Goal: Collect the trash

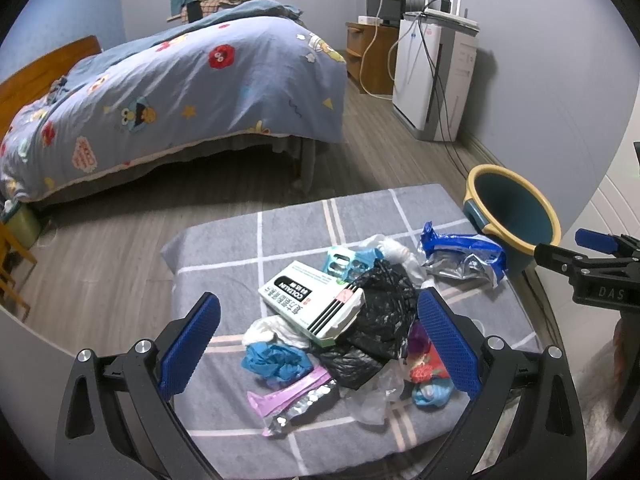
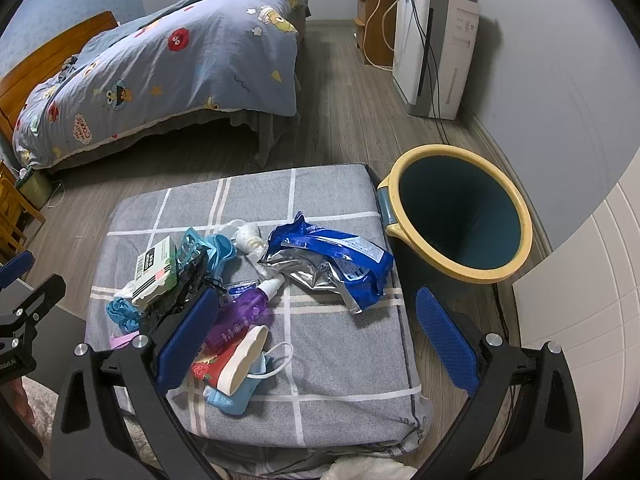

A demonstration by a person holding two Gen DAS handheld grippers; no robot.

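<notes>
Grey checked cushion [image 2: 328, 320] is covered with trash: blue foil bag [image 2: 344, 264], carton [image 1: 312, 304], black bag [image 1: 380, 320]. Bin [image 2: 456, 224], at right, is seen empty. Left gripper [image 1: 320, 344] and right gripper [image 2: 316, 336] are held apart; nothing is collected yet.

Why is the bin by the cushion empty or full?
Empty, as far as shows. The bin stands upright, and only its bare dark inside shows; the very bottom is hidden.

"COLTALIN" in white on the black band of the white-green medicine box [image 1: 312, 304]; other print on it is Chinese, too small to read. "DAS" embossed on the black body of the other gripper [image 1: 600, 280]. Bedspread [image 2: 172, 60] has a "ME WANT COOKIE" bubble patch. Blue foil bag [image 2: 340, 264] print is illegible.
</notes>
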